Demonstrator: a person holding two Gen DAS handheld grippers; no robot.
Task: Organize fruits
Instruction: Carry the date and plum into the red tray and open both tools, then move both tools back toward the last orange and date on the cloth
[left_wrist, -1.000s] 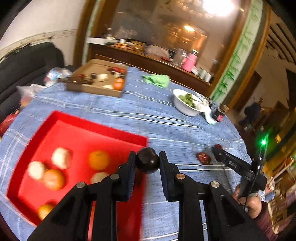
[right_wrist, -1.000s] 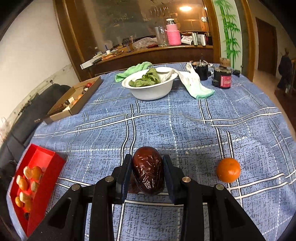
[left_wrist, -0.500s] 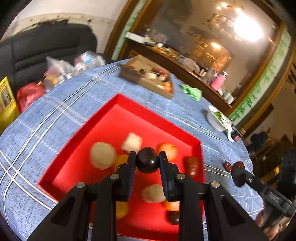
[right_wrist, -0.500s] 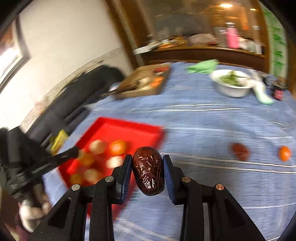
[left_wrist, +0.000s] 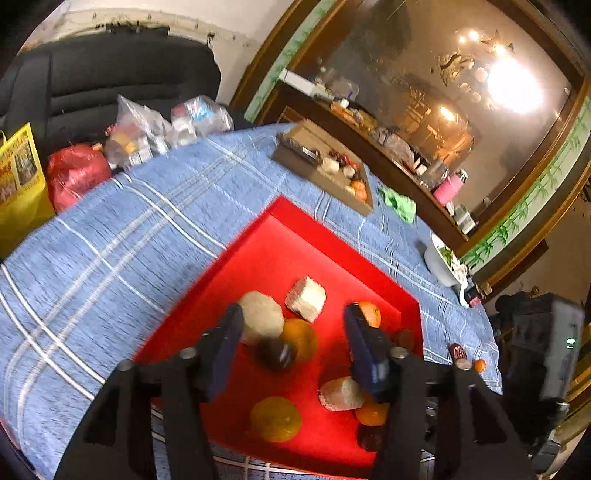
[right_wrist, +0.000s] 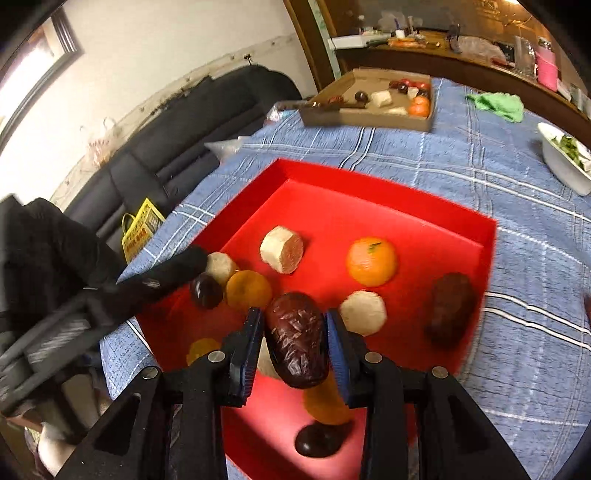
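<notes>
A red tray (left_wrist: 325, 247) (right_wrist: 369, 192) on the blue checked tablecloth holds oranges, pale cut fruit pieces and dark fruits. My left gripper (left_wrist: 291, 332) is open above the tray. A dark round fruit (left_wrist: 275, 353) (right_wrist: 206, 290) lies in the tray below it, beside an orange (left_wrist: 301, 338). My right gripper (right_wrist: 295, 332) is shut on a wrinkled dark red date (right_wrist: 297, 338) and holds it above the tray's near side. Another date (right_wrist: 448, 308) lies at the tray's right edge.
A cardboard box (right_wrist: 369, 103) (left_wrist: 325, 173) with more fruit stands at the table's far side. A white bowl (right_wrist: 561, 158) of greens is at the right. One date (left_wrist: 458, 350) and a small orange (left_wrist: 479, 365) lie on the cloth. Bags (left_wrist: 74, 173) sit by the black sofa.
My left gripper opened and the dark round fruit dropped into the tray. My right gripper carried the date from the table's right side to above the tray.
</notes>
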